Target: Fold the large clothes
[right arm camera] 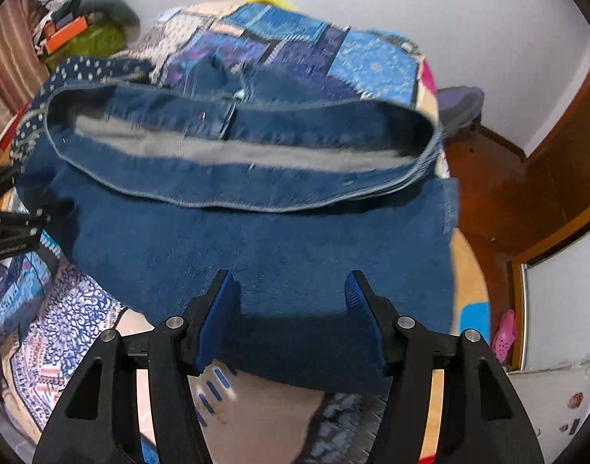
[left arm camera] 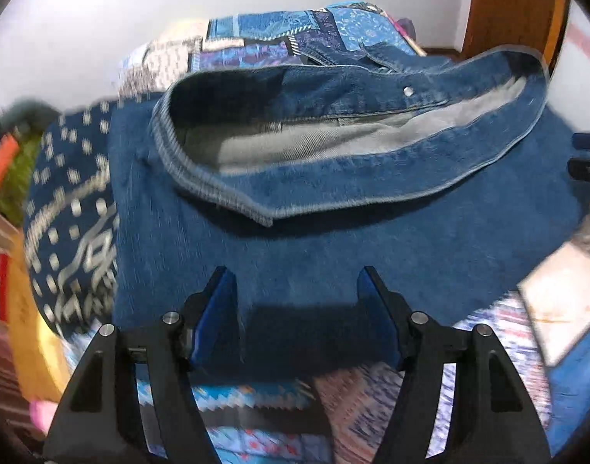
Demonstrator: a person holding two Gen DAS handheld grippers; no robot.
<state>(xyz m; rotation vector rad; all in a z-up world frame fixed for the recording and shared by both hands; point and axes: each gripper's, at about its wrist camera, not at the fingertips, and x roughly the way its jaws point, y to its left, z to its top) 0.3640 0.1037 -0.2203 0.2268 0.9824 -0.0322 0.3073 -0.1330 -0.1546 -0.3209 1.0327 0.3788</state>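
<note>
Though poised over folded jeans [left arm camera: 333, 247], both tools [left arm camera: 297, 282] [right arm camera: 291, 284] wide open, empty.

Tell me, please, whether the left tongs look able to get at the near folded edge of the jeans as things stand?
Probably yes. The left tongs stand open right over the jeans' near edge, with only denim between the fingers and nothing lying across the way.

Open left tool [left arm camera: 297, 276] over folded jeans [left arm camera: 333, 239] on quilt [left arm camera: 256, 417].
</note>
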